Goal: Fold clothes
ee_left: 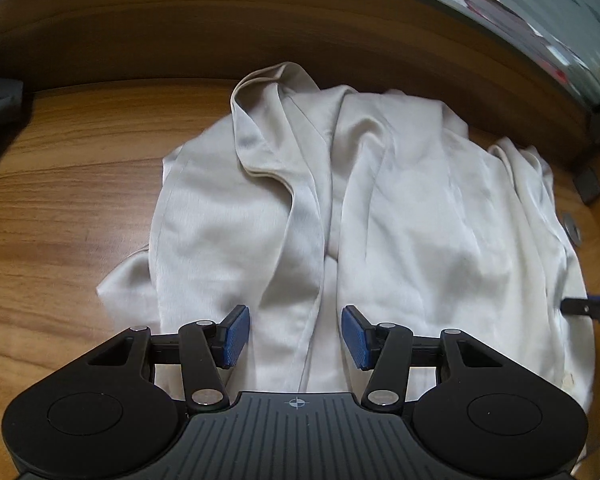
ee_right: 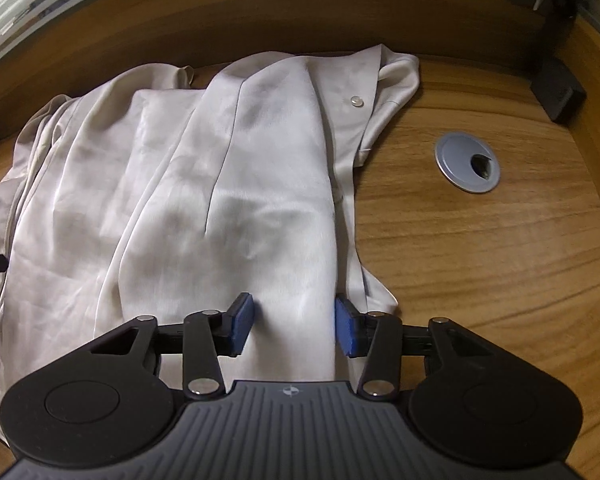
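1. Garment: a pale cream shirt (ee_left: 380, 200) of smooth, satin-like cloth lies crumpled on a wooden desk (ee_left: 68, 200). Long folds and ridges run along it, away from both cameras. It covers the middle of the desk and reaches back to the raised wooden panel (ee_left: 260, 40) behind it.
2. Detail: in the right wrist view a small pale button (ee_right: 356, 100) sits on the far part of the shirt (ee_right: 220, 200), near a folded edge that may be the collar or a cuff; the blur prevents a firm reading.
3. Left gripper (ee_left: 295, 336): poised over the near edge of the shirt, jaws parted to a moderate gap. Blue pads (ee_left: 236, 336) stand either side of a cloth ridge, and no pad is seen pressing on it.
4. Right gripper (ee_right: 295, 324): over the near right part of the shirt, jaws at a narrower gap. A broad fold lies between the blue pads (ee_right: 345, 326). The right pad is at the fold's edge; a firm pinch cannot be confirmed.
5. Surroundings: a grey cable grommet (ee_right: 467, 161) is set in the desk (ee_right: 500, 260), to the right of the shirt and clear of it. A dark block (ee_right: 558, 94) stands further back.
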